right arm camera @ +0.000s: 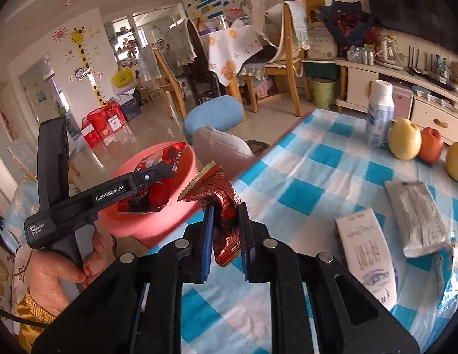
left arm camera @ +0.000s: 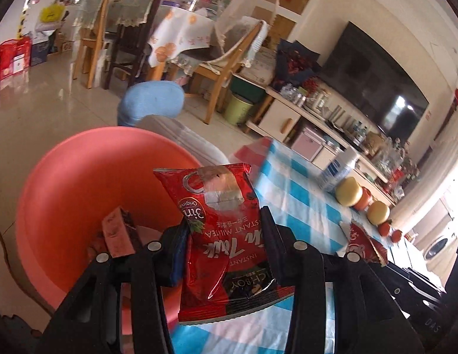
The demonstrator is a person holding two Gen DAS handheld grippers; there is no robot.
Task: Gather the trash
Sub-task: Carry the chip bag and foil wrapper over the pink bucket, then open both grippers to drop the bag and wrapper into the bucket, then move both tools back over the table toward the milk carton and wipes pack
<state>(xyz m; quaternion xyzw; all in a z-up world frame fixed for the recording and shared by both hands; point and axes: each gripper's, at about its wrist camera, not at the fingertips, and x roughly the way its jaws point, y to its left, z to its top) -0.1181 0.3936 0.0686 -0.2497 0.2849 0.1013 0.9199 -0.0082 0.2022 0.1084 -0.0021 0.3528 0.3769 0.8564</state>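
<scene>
Left gripper (left arm camera: 226, 230) pinches glossy milk-tea packet (left arm camera: 226, 236); right gripper (right arm camera: 226, 236) clamps crumpled foil wrapper (right arm camera: 223, 203).

Red packet (left arm camera: 226, 236), pink bin (left arm camera: 81, 191), blue-and-white checked tablecloth (right arm camera: 317, 171)

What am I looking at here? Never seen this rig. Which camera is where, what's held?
No robot arm: a person holds a two-finger gripper in each hand, each carrying a fisheye camera looking along its fingers. In the left wrist view, the left gripper is shut on a red milk tea packet over the pink bin. In the right wrist view, the right gripper is shut on a crumpled red wrapper. On the checked tablecloth lie a white bottle, fruit, and two pale packets.
</scene>
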